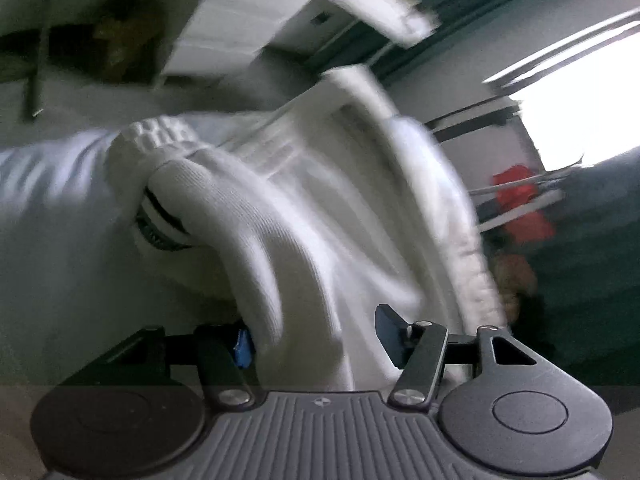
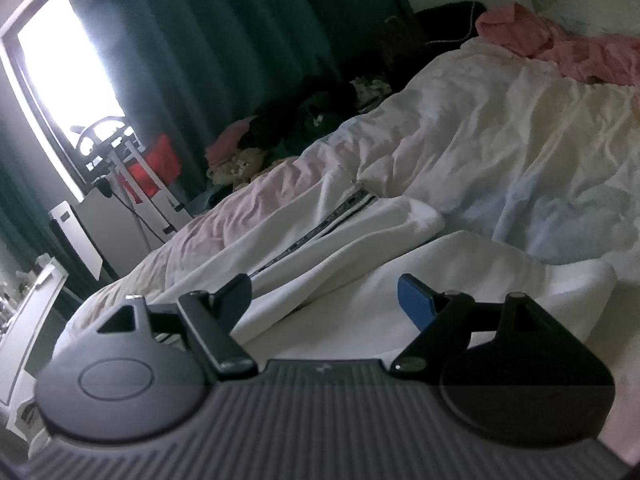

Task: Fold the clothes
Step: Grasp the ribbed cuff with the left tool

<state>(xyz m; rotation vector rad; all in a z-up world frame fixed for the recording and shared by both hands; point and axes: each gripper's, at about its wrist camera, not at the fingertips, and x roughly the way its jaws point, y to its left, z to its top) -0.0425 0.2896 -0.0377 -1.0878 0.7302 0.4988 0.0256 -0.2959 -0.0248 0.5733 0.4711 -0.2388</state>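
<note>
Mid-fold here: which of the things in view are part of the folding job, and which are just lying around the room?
Job:
- white knit garment, bunched between the fingers of the left gripper
- white garment with dark striped trim, lying on the bed ahead of the open right gripper

Lying about:
- pink cloth at the bed's far end
- rumpled duvet
- red item by the window
- dark curtain

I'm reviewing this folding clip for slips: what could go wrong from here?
1. The white garment hangs bunched between the left gripper fingers, which look spread; it might slide out.
2. The blurred left view suggests fast motion, which could undo folds.
3. The right gripper is open above the garment's part on the bed, leaving it unpinned.
</note>
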